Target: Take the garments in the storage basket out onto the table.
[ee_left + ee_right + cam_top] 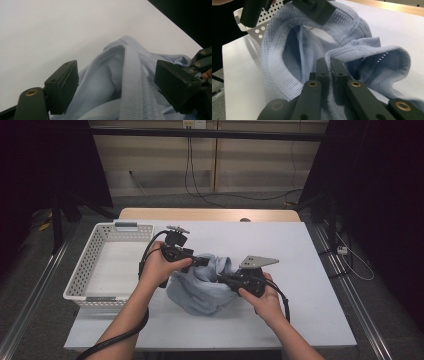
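A light blue mesh garment (200,290) lies bunched in the middle of the white table (305,250). My left gripper (202,261) reaches into it from the left. In the left gripper view its jaws stand wide apart (117,85), with a ribbed band of the garment (130,75) running between them and the pads clear of it. My right gripper (222,279) comes in from the right. In the right gripper view its jaws (330,72) are pinched together on a ribbed hem of the garment (352,52). One of the left gripper's fingers (314,8) hangs over the cloth's far edge.
A white perforated basket (107,232) stands at the table's left side, close to my left hand; its corner (259,31) appears behind the cloth. Bare white table surface stretches to the right and front. Dark floor and cables lie beyond the far edge.
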`<state>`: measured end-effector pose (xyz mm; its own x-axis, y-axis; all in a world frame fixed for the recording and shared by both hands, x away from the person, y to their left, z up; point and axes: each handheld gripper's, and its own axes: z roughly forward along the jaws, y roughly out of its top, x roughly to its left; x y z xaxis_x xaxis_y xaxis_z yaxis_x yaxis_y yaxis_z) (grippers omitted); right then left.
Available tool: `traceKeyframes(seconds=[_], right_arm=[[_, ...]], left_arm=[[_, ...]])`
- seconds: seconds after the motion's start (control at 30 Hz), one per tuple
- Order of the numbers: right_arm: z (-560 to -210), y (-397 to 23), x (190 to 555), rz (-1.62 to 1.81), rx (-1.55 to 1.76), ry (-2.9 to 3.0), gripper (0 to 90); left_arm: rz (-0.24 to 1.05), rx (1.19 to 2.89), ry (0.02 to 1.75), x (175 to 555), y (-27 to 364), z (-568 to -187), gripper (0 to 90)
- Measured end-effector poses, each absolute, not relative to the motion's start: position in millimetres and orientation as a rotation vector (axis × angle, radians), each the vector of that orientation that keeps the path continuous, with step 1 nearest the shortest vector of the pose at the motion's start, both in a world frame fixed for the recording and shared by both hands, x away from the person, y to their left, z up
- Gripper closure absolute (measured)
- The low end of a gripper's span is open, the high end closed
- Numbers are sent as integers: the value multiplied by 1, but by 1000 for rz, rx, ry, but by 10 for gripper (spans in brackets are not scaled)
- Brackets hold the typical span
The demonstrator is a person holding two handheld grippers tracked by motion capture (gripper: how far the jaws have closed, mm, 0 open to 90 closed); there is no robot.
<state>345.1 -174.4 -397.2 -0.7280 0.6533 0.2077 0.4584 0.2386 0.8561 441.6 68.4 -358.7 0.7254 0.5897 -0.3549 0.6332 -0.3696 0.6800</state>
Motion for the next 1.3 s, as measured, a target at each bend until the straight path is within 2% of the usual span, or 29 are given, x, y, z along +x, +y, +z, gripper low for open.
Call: traceKeyframes(seconds=[0.2, 0.37, 0.47, 0.63, 0.7, 0.8, 1.3], right_arm=[[-399, -171, 345, 1500, 1047, 2321, 870], [-399, -169, 344, 1497, 1042, 2326, 869], [-399, -169, 344, 1496, 1044, 2327, 869], [-399, -170, 343, 1489, 1041, 2331, 869], [-399, -171, 343, 1489, 1043, 2333, 868], [-398, -174, 342, 1490, 1042, 2334, 868], [-403, -196, 334, 1401, 1061, 2346, 872]], left_arm=[[-62, 2081, 933, 447, 61, -356, 213], [-93, 2112, 918, 447, 55, -360, 337], [-124, 2111, 910, 446, 52, -364, 450], [-169, 2113, 898, 445, 51, -365, 722], [-184, 2122, 894, 443, 51, -364, 799], [-193, 2124, 887, 439, 53, -362, 835], [-194, 2049, 913, 418, 72, -369, 854]])
